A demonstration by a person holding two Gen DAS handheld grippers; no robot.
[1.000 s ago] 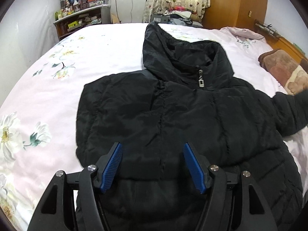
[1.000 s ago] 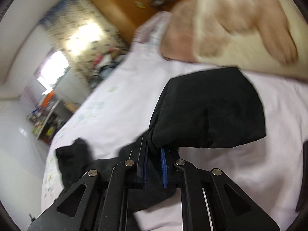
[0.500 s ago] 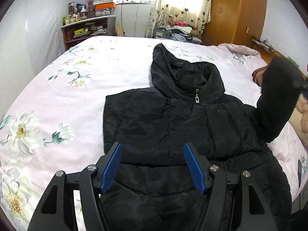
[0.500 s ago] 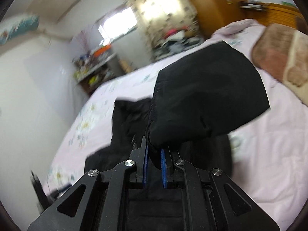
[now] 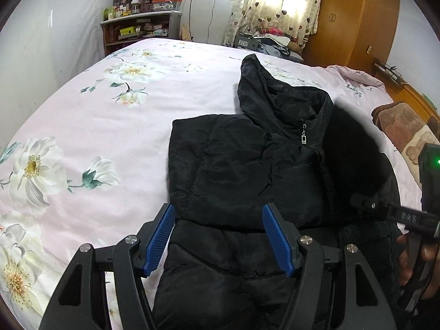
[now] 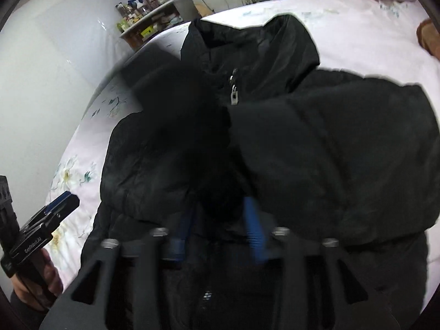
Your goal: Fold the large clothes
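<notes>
**Fold large clothes: right sleeve brought across the chest and let go.**

The black hooded jacket [image 5: 247,170] lies front-up on the floral bed [image 5: 82,126], hood toward the far side. A second ago the right gripper [image 6: 220,220] was clamped on the right sleeve [image 6: 330,151] out to the right; now that sleeve lies over the chest beside the zip pull [image 5: 303,139], and the blurred fingers are opening, dark cloth between them but apparently no longer pinched. The left gripper [image 5: 217,236] hovers over the jacket's near part, fingers wide apart, holding nothing. With both sides folded inward, the lengthwise fold likely comes next. A brown blanket [image 5: 407,129] lies at the far right, a cluttered shelf [image 5: 137,27] beyond the bed; neither obstructs.
</notes>
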